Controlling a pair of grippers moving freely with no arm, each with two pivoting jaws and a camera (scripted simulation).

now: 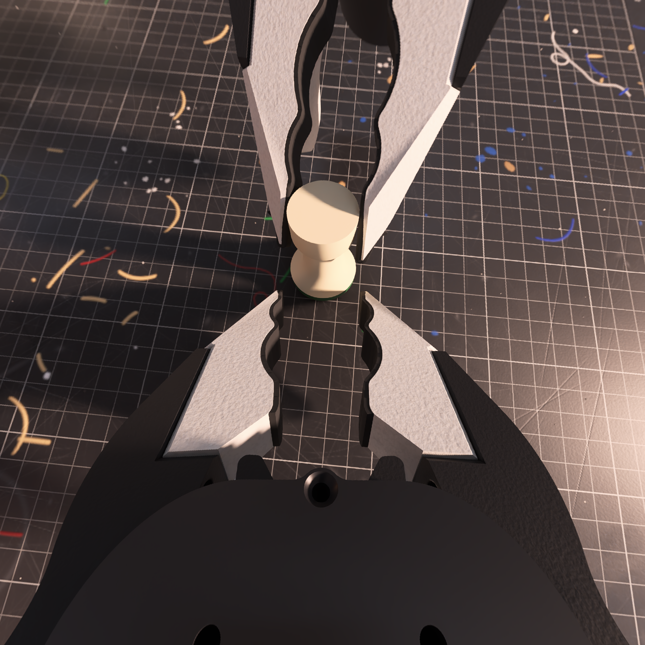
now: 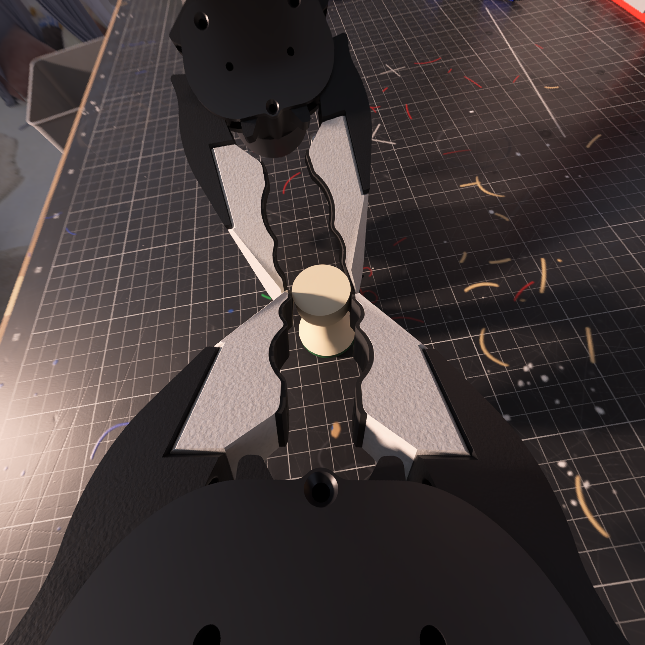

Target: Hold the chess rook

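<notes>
The cream chess rook stands upright on its green-felted base on the black grid cutting mat. My left gripper is open, its fingertips just short of the rook's base and not touching it. My right gripper reaches in from the far side, its pads against both sides of the rook's head. In the right wrist view the rook sits between my right gripper's fingertips, which are shut on it. The left gripper's fingers point in from beyond the rook.
The mat is speckled with tan, red, blue and white paint marks. The table's wooden edge runs along the left in the right wrist view, with a grey metal bin beyond it. A red strip lies at the top right.
</notes>
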